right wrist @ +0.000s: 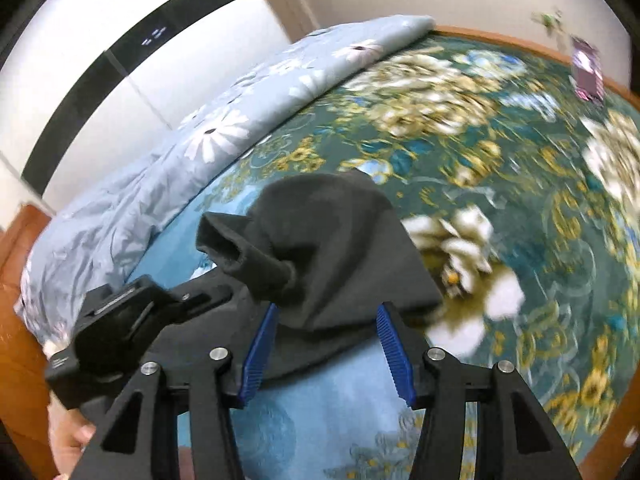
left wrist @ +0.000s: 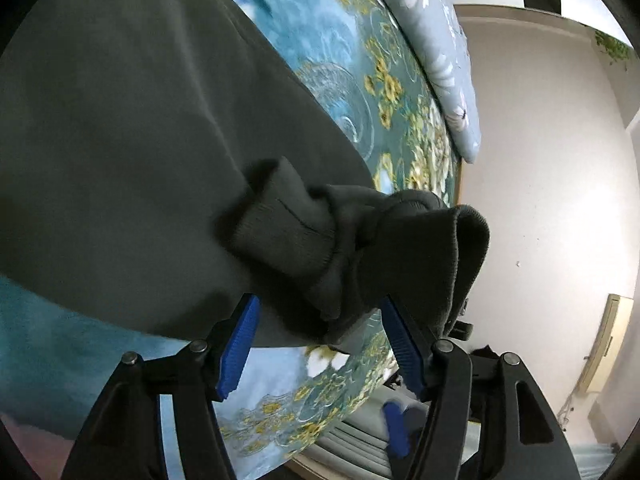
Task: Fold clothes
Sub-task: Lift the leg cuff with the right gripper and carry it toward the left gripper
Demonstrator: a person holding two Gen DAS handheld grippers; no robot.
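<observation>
Teal bedspread (right wrist: 500, 200) with white and yellow flowers covers the bed, and a pale blue quilt (right wrist: 208, 128) printed with daisies lies bunched along its far side. Spread across the bedspread is a dark grey sweatshirt (left wrist: 120, 140), filling most of the left wrist view. Its ribbed cuffs (left wrist: 288, 232) are gathered in a heap near the edge of the bed, right in front of the left tongs (left wrist: 320, 344). Those tongs stand apart, blue pads well clear of each other, with folds of the cloth hanging between them but not pinched. The right tongs (right wrist: 326, 344) are likewise apart; a fold of the grey sweatshirt with one open cuff (right wrist: 232, 244) lies between and just ahead of their blue pads, which do not press on it. A small purple object (right wrist: 586, 76), too blurred to identify, lies at the far edge of the bed.
</observation>
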